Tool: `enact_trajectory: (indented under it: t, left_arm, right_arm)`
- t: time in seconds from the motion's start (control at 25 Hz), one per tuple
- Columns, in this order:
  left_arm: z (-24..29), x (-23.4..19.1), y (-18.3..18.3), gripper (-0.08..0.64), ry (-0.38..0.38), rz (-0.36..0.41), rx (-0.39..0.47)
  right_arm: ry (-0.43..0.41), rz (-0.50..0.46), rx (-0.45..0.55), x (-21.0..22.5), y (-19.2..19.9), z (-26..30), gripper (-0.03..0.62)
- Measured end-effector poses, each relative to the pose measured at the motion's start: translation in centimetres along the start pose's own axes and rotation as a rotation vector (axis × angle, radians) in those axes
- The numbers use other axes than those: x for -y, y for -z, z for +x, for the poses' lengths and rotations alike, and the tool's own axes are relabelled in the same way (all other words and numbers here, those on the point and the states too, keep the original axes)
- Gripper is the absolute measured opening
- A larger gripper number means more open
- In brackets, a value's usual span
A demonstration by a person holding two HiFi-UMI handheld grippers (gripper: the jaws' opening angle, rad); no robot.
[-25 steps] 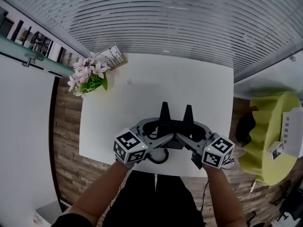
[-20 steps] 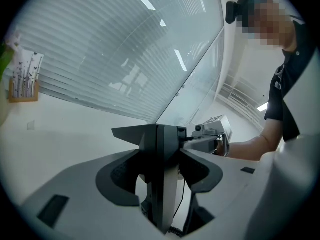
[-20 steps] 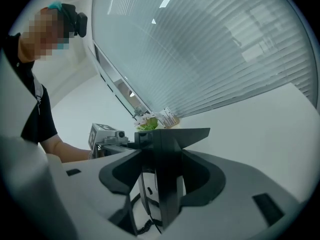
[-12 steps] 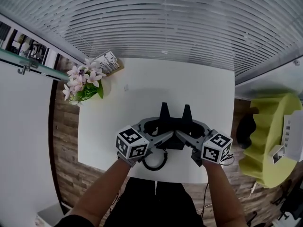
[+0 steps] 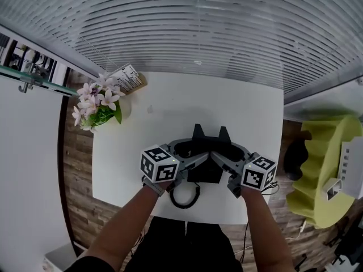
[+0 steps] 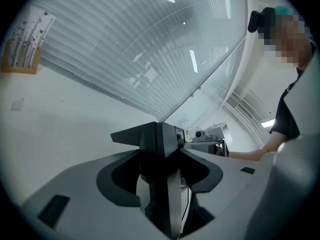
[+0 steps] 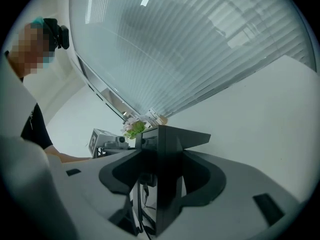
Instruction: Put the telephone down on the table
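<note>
A black telephone (image 5: 205,158) is carried over the white table (image 5: 136,152), near its front edge, gripped from both sides. My left gripper (image 5: 193,152) is shut on the phone's left end, which shows as a black slab (image 6: 158,140) between the grey jaws. My right gripper (image 5: 220,151) is shut on its right end (image 7: 167,141). The coiled black cord (image 5: 185,195) loops below the phone at the table's front edge. Whether the phone's base touches the table cannot be told.
A pot of pink flowers (image 5: 97,105) and a small standing card (image 5: 128,76) sit at the table's far left corner. A yellow-green chair (image 5: 317,169) stands right of the table. Window blinds (image 5: 193,21) run behind it. Wooden floor borders the left side.
Both grippers have come down together with the telephone, closer to the tabletop, rolling slightly. The cord now rests lower by the front edge. Both grips are unchanged.
</note>
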State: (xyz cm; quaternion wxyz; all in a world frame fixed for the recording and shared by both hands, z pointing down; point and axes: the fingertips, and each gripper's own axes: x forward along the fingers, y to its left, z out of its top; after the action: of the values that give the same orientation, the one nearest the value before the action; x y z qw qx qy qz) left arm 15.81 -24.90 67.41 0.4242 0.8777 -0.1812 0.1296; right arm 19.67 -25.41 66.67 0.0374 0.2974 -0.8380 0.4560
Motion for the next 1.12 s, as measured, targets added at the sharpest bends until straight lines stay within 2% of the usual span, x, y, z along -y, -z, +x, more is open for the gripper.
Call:
enact_trajectory:
  t: [0.32, 0.52, 0.76, 0.88, 1.12]
  left_arm:
    - [0.9, -1.2, -0.4, 0.242, 0.002, -0.067, -0.003]
    - [1.1, -1.5, -0.7, 0.242, 0.023, -0.078, 0.006]
    - [1.0, -1.8, 0.0, 0.242, 0.036, -0.091, -0.020]
    - [1.0, -1.6, -0.6, 0.244, 0.018, -0.081, -0.012]
    - [0.6, -1.5, -0.7, 0.249, -0.064, -0.057, -0.017]
  right_arm:
    - [0.009, 0.073, 0.020, 1.6, 0.1, 0.7, 0.253]
    - [0.002, 0.083, 0.026, 2.0, 0.1, 0.9, 0.253]
    - [-0.021, 0.108, 0.039, 2.0, 0.3, 1.1, 0.253]
    - [-0.019, 0.125, 0.031, 2.1, 0.3, 1.1, 0.253]
    - [0.065, 0.047, 0.001, 1.9, 0.2, 0.8, 0.258]
